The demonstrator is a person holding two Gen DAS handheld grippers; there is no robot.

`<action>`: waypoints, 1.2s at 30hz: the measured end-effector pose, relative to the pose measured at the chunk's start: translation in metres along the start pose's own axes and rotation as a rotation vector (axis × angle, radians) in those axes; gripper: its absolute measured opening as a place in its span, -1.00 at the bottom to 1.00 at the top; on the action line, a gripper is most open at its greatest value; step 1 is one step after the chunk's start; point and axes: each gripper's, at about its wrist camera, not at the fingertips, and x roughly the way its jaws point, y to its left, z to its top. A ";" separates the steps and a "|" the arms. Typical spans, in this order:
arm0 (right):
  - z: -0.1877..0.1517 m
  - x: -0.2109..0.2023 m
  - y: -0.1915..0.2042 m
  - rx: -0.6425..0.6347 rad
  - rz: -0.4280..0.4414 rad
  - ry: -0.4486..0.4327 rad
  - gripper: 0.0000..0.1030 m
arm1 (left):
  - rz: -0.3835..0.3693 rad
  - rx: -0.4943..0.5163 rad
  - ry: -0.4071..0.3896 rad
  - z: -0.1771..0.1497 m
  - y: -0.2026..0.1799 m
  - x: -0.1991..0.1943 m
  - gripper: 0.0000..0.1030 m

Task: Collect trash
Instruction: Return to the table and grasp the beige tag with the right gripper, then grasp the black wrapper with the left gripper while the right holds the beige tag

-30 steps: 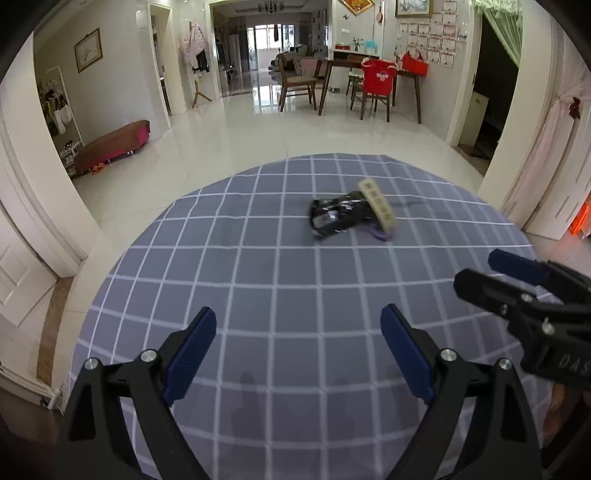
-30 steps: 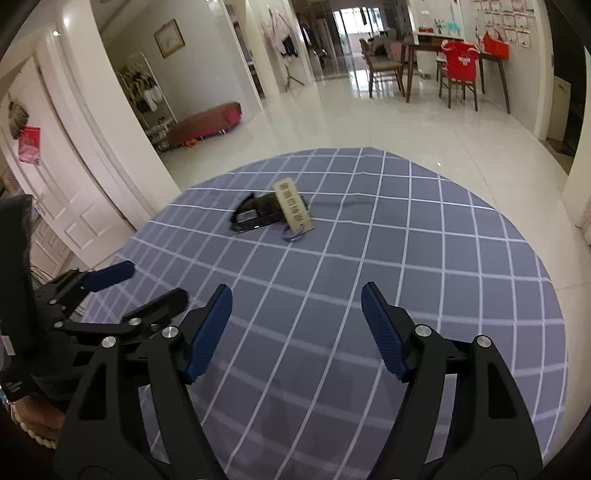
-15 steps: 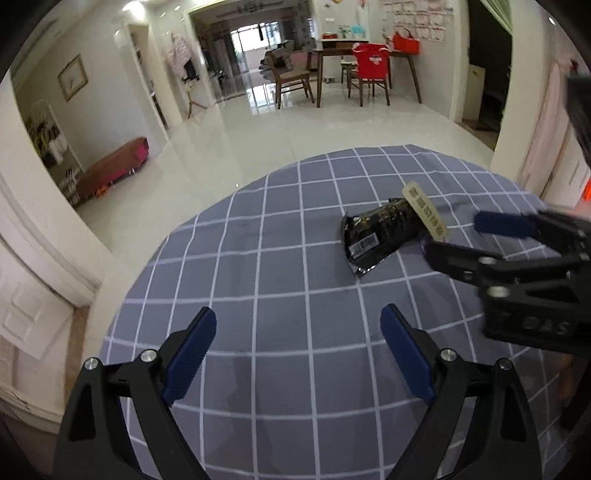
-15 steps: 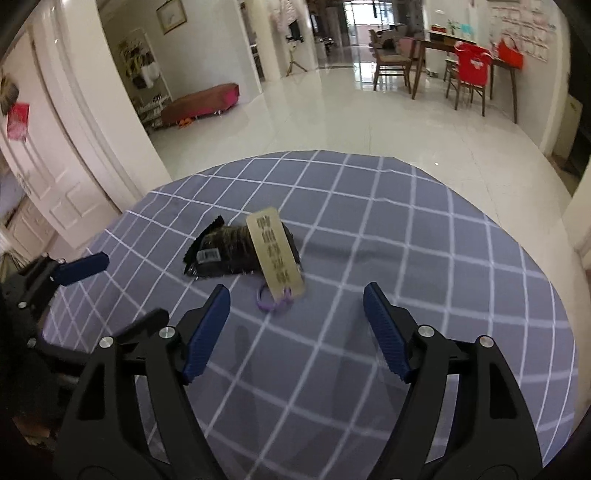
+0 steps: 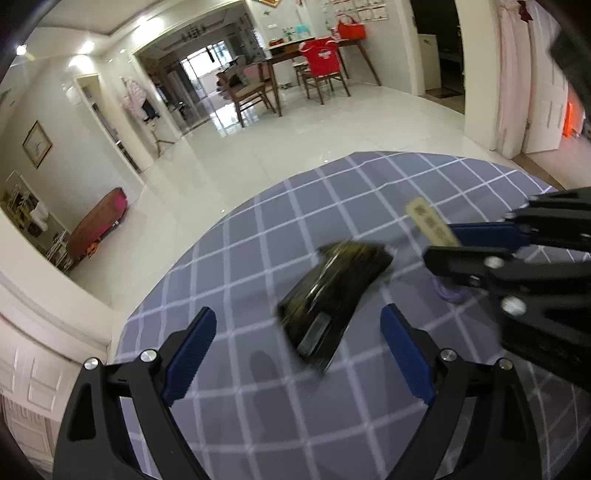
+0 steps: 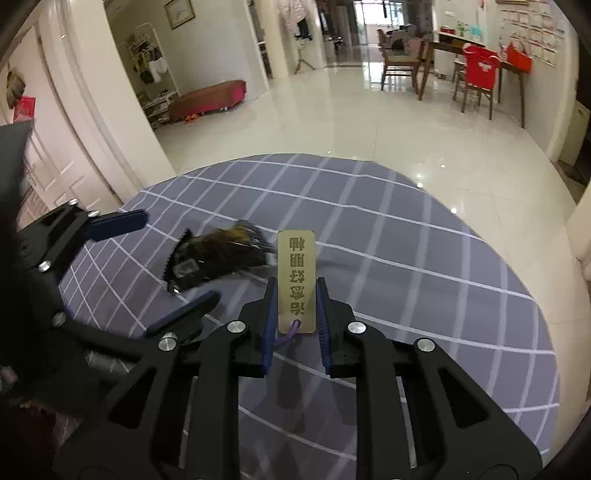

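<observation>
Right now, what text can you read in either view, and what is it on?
"治愈轻眠柚" (best reading, seen upside down in the right wrist view): on the tan tag.
Label on the dark wrapper: too blurred to read.
Papers on the far wall: too small to read.

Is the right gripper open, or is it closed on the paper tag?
Closed on the tag. The right gripper has just been closing, and its blue pads now press both long edges of the tan tag, near the end with the purple string.
</observation>
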 end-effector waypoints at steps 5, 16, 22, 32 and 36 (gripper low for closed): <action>-0.006 -0.012 -0.017 0.052 0.034 -0.010 -0.62 | -0.121 -0.084 0.011 0.011 0.001 0.007 -0.22; -0.039 -0.078 -0.022 0.140 0.139 -0.082 -0.63 | -0.132 -0.252 -0.050 -0.010 0.003 -0.068 -0.81; -0.062 -0.142 -0.031 0.177 0.174 -0.160 -0.62 | -0.175 -0.262 -0.127 -0.016 -0.029 -0.133 -0.81; -0.155 -0.267 -0.088 0.289 0.098 -0.317 -0.62 | -0.260 -0.183 -0.191 -0.014 -0.155 -0.196 -0.80; -0.197 -0.302 -0.119 0.345 0.024 -0.351 -0.62 | -0.295 -0.120 -0.194 -0.012 -0.216 -0.209 -0.80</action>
